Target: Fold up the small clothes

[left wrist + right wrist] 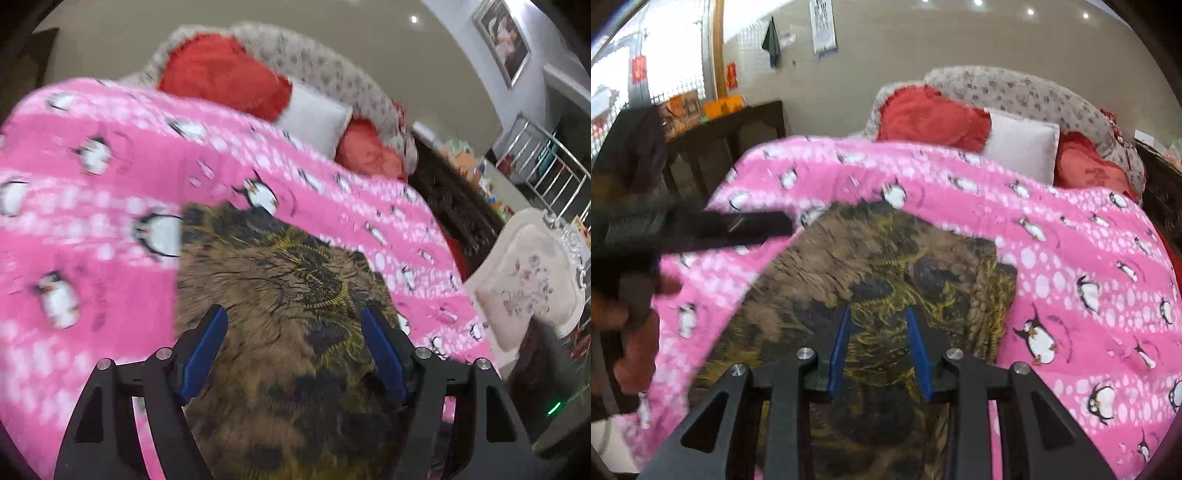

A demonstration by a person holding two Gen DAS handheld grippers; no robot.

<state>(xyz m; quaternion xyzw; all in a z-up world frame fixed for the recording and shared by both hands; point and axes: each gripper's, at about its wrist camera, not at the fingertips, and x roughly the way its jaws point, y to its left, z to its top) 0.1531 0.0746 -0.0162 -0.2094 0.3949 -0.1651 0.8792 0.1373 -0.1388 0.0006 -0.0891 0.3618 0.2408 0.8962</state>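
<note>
A brown and black garment with yellow markings (pixel 280 266) lies folded flat on the pink penguin bedspread (pixel 92 206). My left gripper (pixel 293 310) hovers over it with its blue pads wide apart and nothing between them. In the right wrist view the same garment (pixel 886 251) spreads under my right gripper (pixel 878 309). Its jaws stand narrowly apart, open, with the cloth showing through the gap. The left gripper (pixel 738 225) appears there as a dark blur at the garment's left edge, held by a person's hand (pixel 635 325).
Red pillows (pixel 931 118) and a white pillow (pixel 1023 151) lean on the patterned headboard (pixel 1015 88). A dark wooden cabinet (pixel 738 129) stands left of the bed. A white floral chair (pixel 528 280) sits at the bed's right side.
</note>
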